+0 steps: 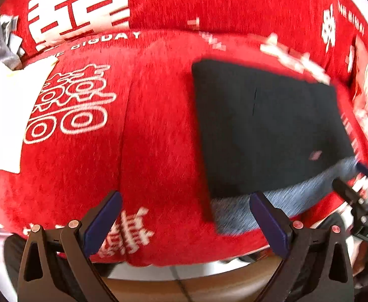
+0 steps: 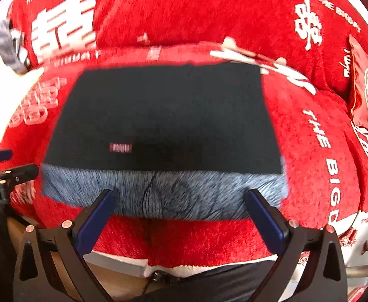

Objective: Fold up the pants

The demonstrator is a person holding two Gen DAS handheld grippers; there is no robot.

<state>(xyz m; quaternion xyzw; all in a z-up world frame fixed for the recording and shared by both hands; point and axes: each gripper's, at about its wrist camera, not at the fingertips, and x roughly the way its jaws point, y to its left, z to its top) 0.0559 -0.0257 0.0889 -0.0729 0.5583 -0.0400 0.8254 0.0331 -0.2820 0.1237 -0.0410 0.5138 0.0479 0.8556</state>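
pants (image 2: 163,125) just beyond right tool (image 2: 181,216)

A red plush cover (image 1: 158,138) printed with white Chinese characters and English lettering spreads over the whole seat and the cushion behind it. At the far left lie a white sheet (image 1: 5,115) and a crumpled grey cloth (image 1: 0,40), close together. A red packet with a white pattern (image 2: 367,95) leans at the right edge.
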